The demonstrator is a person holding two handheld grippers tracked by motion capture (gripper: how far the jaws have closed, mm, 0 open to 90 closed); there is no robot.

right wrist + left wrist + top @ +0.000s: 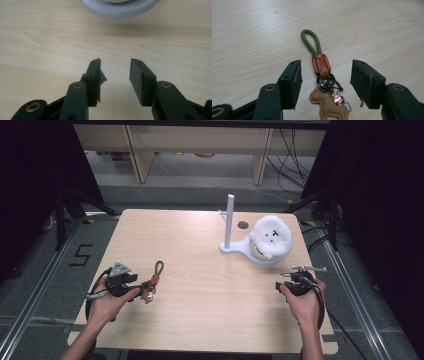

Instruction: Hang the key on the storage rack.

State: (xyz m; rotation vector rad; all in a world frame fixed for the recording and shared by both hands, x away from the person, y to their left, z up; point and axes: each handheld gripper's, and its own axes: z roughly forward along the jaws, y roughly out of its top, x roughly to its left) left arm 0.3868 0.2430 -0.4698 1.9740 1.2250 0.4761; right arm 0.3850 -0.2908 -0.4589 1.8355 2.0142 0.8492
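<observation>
At lower left of the high view, the left gripper point(142, 289) straddles the keychain point(325, 82) unclamped on the table point(200, 285); it should centre on the orange tab before closing, while the right gripper point(286, 285) hangs empty.

Parted, empty tongs point(115, 62) low over pale wooden table point(50, 45), grey round base point(120, 8) at far edge

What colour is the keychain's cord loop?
Olive green cord loop, clearest in the left gripper view.
</observation>
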